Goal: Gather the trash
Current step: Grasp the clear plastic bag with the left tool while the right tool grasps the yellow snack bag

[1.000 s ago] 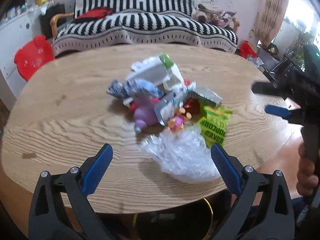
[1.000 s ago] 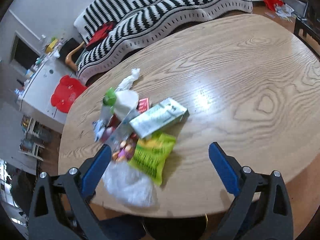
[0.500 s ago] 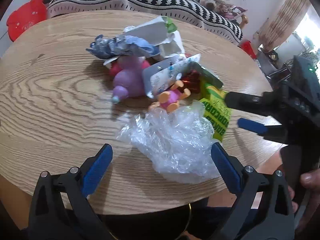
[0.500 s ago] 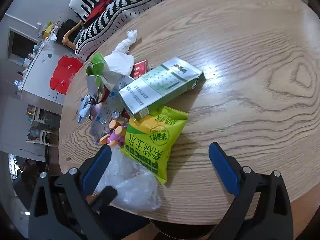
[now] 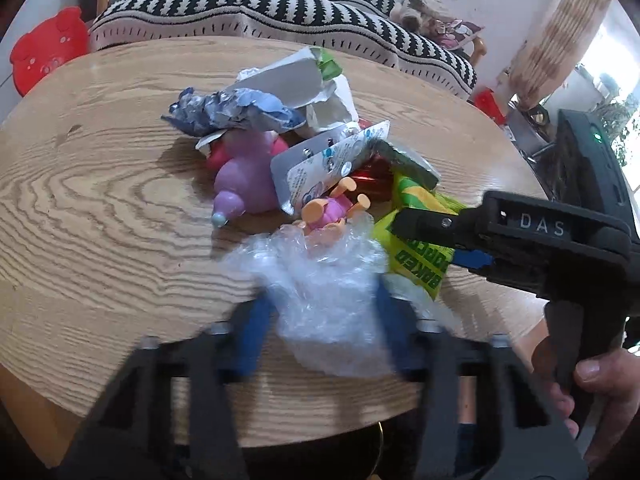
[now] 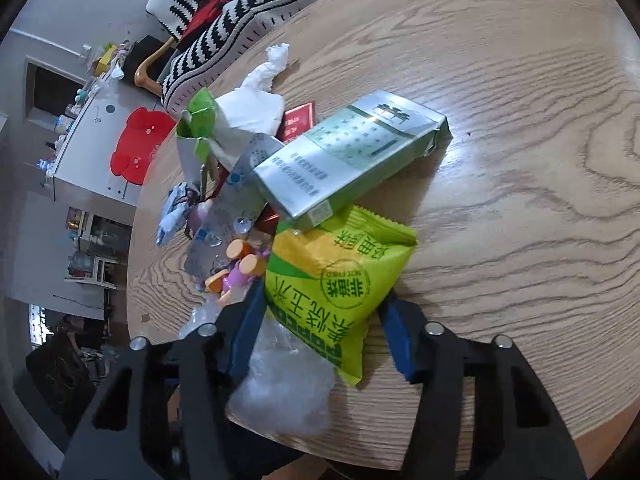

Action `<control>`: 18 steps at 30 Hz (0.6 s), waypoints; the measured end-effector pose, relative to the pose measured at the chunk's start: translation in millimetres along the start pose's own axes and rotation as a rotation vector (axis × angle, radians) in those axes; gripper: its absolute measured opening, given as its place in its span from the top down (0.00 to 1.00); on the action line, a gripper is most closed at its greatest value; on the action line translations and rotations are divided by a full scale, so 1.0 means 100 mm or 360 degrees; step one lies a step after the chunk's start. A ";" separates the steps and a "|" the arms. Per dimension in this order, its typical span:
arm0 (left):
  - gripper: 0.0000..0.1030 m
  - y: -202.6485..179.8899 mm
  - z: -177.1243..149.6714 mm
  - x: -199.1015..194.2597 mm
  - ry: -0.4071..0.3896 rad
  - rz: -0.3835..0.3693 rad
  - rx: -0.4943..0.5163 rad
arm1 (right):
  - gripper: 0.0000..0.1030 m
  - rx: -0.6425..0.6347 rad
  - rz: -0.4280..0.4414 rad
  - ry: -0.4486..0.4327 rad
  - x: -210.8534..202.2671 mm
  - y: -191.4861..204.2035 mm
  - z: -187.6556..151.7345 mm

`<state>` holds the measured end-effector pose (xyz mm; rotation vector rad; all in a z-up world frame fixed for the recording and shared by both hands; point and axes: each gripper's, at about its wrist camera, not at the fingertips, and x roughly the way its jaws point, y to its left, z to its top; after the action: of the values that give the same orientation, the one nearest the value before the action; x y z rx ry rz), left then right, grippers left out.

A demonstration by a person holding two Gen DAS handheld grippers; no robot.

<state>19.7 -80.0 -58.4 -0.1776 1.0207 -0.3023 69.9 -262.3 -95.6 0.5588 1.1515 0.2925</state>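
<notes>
A pile of trash lies on the round wooden table [image 5: 88, 200]. At its near edge is a crumpled clear plastic bag [image 5: 324, 280], which also shows in the right wrist view [image 6: 280, 384]. My left gripper [image 5: 320, 320] has both pads against the bag's sides and is closing on it. A yellow-green popcorn packet [image 6: 332, 284] lies between the pads of my right gripper [image 6: 324, 332], which touch its sides. The right gripper also shows in the left wrist view [image 5: 436, 236], over the packet [image 5: 420, 256]. A green-silver carton [image 6: 348, 160] rests on the packet's far end.
The pile also holds a purple toy [image 5: 248, 176], a small pink and orange toy [image 5: 328, 208], a blister card [image 5: 324, 160], crumpled foil [image 5: 232, 112] and white paper [image 6: 248, 112]. A striped sofa [image 5: 280, 4] stands behind the table, a red stool [image 5: 44, 52] at left.
Both grippers have moved forward into the pile and narrowed: the left one around the clear plastic bag, the right one around the yellow-green packet.
</notes>
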 end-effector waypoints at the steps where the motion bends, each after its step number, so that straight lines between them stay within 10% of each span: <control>1: 0.71 0.01 0.00 -0.02 0.0001 0.0000 0.0002 | 0.54 -0.0006 -0.0003 -0.0008 -0.02 0.00 -0.01; 18: 0.88 0.26 -0.19 -0.74 -0.0109 -0.0025 0.0108 | 0.57 -0.0226 0.0056 -0.0157 -0.63 0.24 -0.53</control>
<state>-28.3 -30.9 -15.2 -0.1339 0.9405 -0.3428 -1.7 -259.8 -48.6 0.4637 1.0178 0.3702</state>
